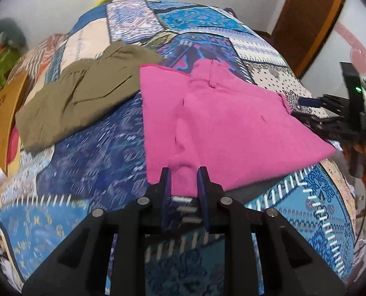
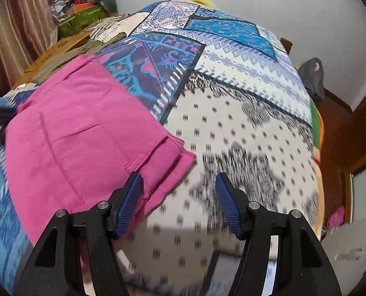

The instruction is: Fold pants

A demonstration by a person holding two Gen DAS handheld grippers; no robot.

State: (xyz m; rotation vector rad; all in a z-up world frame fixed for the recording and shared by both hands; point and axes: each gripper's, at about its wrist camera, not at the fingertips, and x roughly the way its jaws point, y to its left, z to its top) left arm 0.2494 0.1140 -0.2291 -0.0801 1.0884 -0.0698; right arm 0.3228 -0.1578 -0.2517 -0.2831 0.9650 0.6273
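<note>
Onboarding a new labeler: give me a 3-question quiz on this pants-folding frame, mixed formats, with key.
1. True or false: the left tongs are pinching a bunched fold of the pink pants.
2. Multiple choice: the right tongs are A) shut on the pink pants, B) open, one finger at the pants' edge, C) out of view.
3. Fill in: the folded garment lying beside the pink pants on the patchwork bedspread is coloured ____.

Key: 1 true; 2 B; 3 olive, the olive pants.
</note>
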